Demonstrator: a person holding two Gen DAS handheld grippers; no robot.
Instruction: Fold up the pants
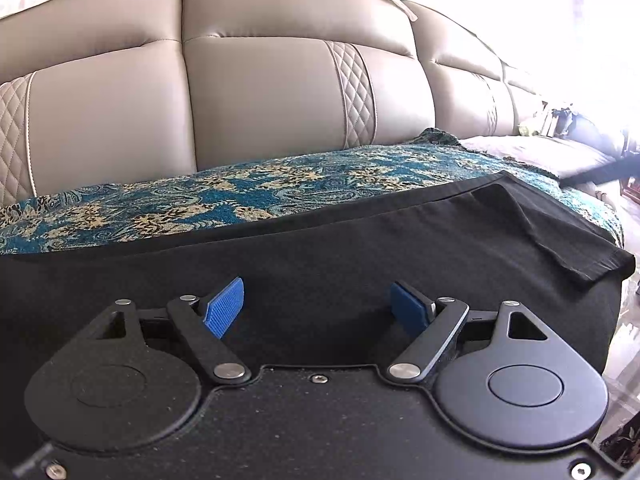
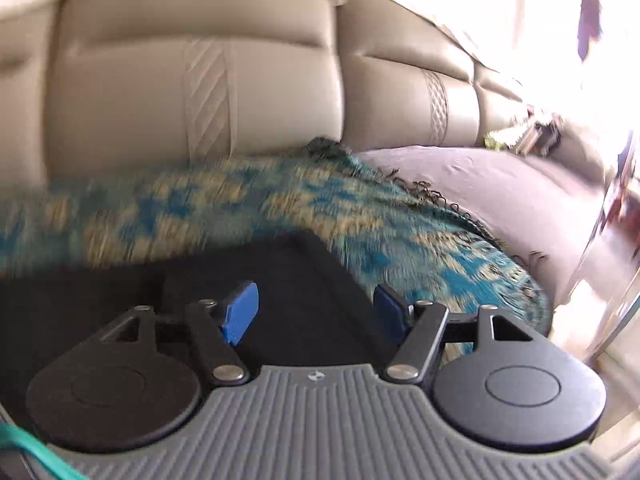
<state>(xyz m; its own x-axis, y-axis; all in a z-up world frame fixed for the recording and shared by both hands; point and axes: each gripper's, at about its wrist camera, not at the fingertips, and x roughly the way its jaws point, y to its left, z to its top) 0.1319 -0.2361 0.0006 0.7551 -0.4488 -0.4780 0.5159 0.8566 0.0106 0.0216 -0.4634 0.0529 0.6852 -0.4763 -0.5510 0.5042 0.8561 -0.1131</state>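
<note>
Black pants lie flat along the sofa seat on a teal patterned throw. One end has a flap folded over at the right. My left gripper is open and empty just above the pants' near part. In the right wrist view the pants end near a corner on the throw. My right gripper is open and empty over that end. The right view is motion-blurred.
The beige leather sofa back rises behind the seat. A grey cushion or cover lies right of the throw. The seat's front edge drops off at the right. Small clutter sits at the far right.
</note>
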